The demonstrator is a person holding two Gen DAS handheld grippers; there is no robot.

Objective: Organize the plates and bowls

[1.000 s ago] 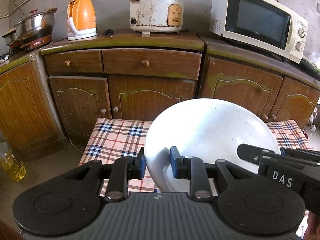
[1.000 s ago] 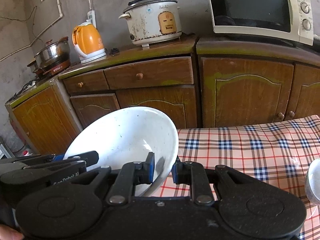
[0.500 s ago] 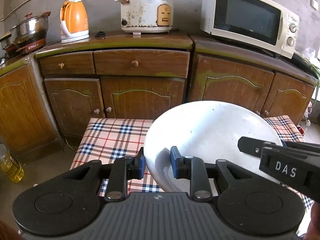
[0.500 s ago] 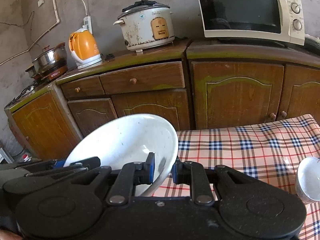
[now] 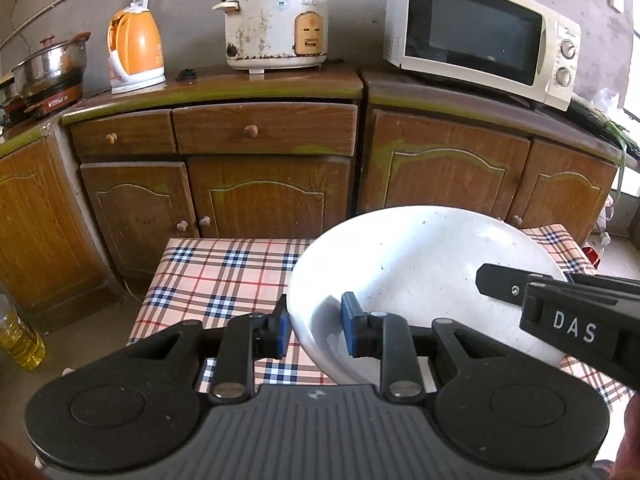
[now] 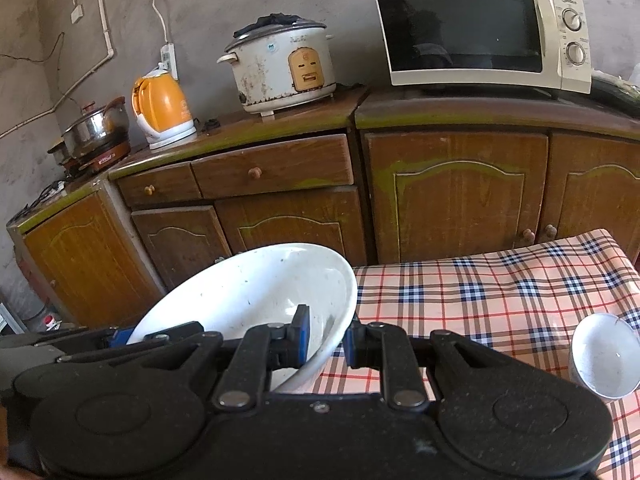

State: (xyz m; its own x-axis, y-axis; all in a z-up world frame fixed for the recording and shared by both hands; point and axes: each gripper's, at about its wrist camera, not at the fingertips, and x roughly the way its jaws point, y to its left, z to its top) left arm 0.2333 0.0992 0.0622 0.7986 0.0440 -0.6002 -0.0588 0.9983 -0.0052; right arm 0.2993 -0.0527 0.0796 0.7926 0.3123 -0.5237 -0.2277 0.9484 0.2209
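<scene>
White enamel filled both views: a wide, speckled bowl [image 5: 420, 280] was held up over the near end of a checked counter [image 5: 224, 276], pinched from two sides. The left claw [image 5: 314, 326] was clamped on the bowl's left rim, one blue pad [image 5: 282, 330] outside the wall and the other inside. The right claw [image 6: 324, 338] gripped the opposite rim the same way, its pads pressed against either face of the thin wall. In the left wrist view the right claw's black body, lettered "DAS", reached in from the right edge across the bowl. In the right wrist view the left claw's dark fingers lay low at the left, beside the bowl's far rim. The bowl sat tilted between the two, its hollow open to both cameras and dotted with dark flecks. A smaller white bowl [image 6: 604, 354] stood on the checked cloth at the right, well apart from the held one. Beyond the counter ran brown wooden cabinets [image 5: 256, 184] with drawers and round knobs. On top stood an orange kettle [image 5: 136, 54], a worn white rice cooker [image 5: 276, 28] and a cream microwave [image 5: 480, 34]. A steel pot [image 5: 52, 66] sat at the far left. A bottle of yellow oil [image 5: 18, 338] stood on the floor beside the cabinets.
</scene>
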